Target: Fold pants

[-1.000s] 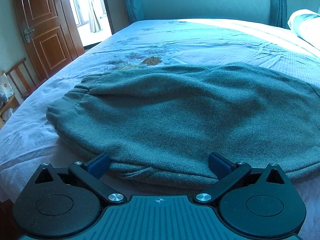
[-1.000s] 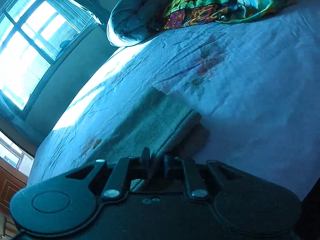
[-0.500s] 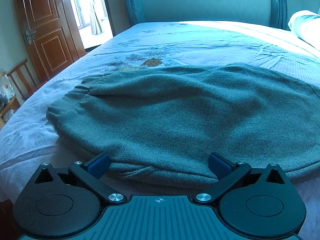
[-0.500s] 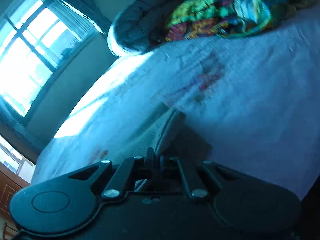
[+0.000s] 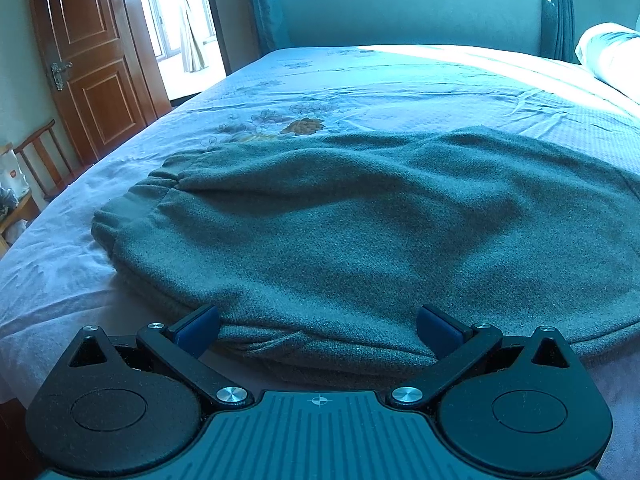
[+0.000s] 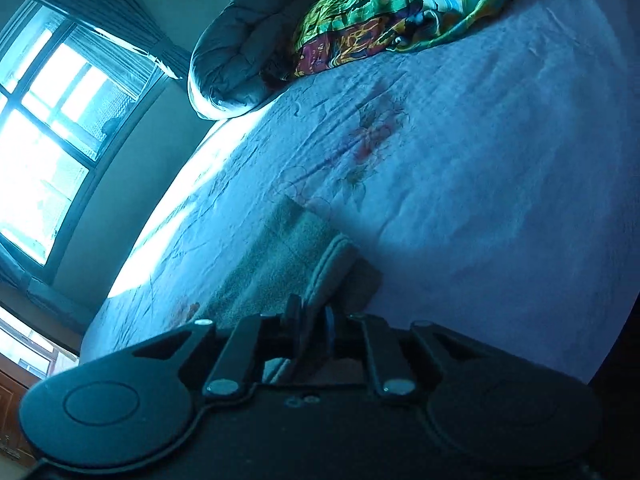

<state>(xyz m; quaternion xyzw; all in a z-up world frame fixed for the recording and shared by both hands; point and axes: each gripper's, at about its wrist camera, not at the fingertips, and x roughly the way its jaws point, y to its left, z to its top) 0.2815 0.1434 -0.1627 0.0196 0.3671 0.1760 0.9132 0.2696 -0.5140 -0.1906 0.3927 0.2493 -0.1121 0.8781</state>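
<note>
The left wrist view sits low at the near edge of the bed (image 5: 360,80), looking level across it toward the window wall at 12 o'clock, with the left claw (image 5: 318,330) at 6 o'clock nearly against the pants (image 5: 360,220) and the door (image 5: 92,52) at 10 o'clock. The right wrist view is rolled, close to the sheet, facing the pillows (image 6: 248,48) at 12 o'clock, window (image 6: 48,140) at 9 o'clock. Both views share the bed and pants (image 6: 280,260).
</note>
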